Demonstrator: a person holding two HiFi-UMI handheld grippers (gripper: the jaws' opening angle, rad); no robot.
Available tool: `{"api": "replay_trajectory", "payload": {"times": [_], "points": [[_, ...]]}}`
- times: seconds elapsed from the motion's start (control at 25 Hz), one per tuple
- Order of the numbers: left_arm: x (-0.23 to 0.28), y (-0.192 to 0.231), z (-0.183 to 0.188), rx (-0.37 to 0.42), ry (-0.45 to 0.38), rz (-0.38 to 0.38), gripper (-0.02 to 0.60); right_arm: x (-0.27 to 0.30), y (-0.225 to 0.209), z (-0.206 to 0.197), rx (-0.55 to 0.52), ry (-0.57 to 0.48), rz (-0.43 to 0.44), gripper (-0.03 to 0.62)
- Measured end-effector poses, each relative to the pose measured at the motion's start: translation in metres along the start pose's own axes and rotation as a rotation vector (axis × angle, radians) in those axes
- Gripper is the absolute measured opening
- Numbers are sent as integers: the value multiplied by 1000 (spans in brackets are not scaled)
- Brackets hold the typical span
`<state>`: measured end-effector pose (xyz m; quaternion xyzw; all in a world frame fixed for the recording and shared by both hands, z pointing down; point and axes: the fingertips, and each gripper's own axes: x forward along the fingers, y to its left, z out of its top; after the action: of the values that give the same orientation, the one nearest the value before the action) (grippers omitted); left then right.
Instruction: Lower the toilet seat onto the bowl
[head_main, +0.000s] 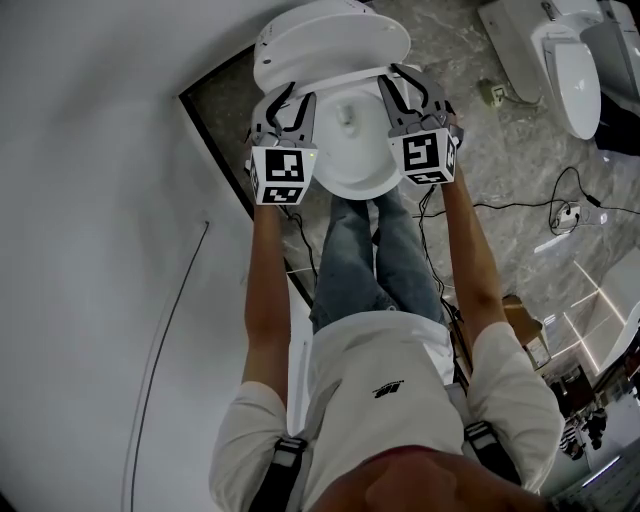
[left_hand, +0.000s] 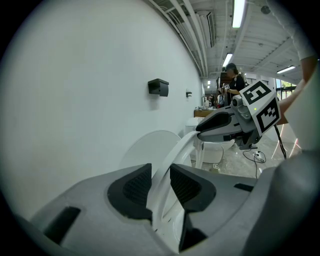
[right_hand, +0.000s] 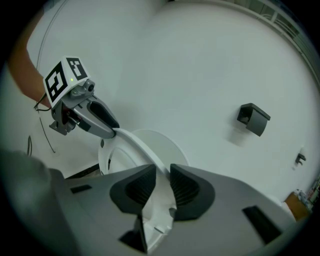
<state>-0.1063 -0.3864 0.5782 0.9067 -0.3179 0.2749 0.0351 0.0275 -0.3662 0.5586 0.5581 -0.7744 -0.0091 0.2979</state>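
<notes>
Mid-lowering, the left gripper (left_hand: 161, 187) and right gripper (right_hand: 162, 186) each clamp one side of the toilet seat (left_hand: 173, 157), which is tilted above the bowl (head_main: 352, 188); the next move calls for easing both down evenly.

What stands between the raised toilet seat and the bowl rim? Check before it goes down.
Nothing visible. The left gripper and right gripper each clamp one side of the toilet seat, and the bowl rim below looks bare in the head view. The rim near the hinge is hidden.
</notes>
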Motion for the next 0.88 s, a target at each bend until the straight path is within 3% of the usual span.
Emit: {"api": "replay_trajectory", "payload": {"times": [0.88], "points": [[-21, -22, -14, -10, 16, -8, 133, -25, 19, -9, 4, 0, 17, 98]]}}
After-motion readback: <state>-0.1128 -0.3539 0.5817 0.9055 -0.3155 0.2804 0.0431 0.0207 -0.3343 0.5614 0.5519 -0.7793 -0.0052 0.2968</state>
